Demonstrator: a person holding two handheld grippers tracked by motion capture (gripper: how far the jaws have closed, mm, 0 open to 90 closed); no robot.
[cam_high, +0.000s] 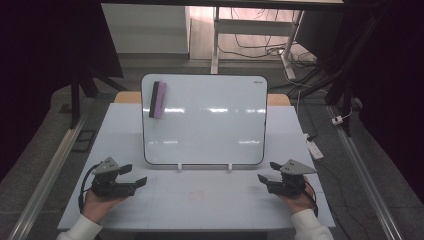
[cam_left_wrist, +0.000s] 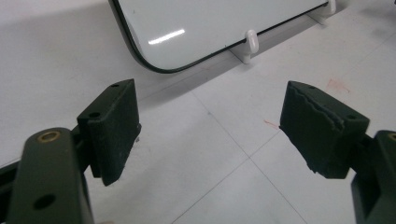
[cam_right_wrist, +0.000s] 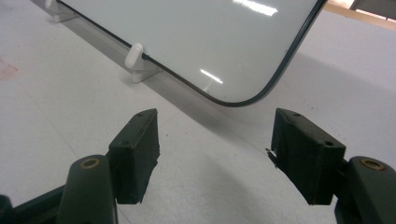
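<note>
Whiteboard (cam_high: 204, 120) only leans in two small clips, so either empty, wide-open gripper (cam_high: 120, 181) (cam_high: 279, 179) nudging it could tip it off the tabletop (cam_high: 200, 200).

Whiteboard (cam_high: 204, 120) blocks ahead; table (cam_high: 200, 200) btwn tools open

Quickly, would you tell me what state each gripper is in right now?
Left gripper: open, holding nothing, above the table in front of the whiteboard.
Right gripper: open, holding nothing, also before the whiteboard.
</note>
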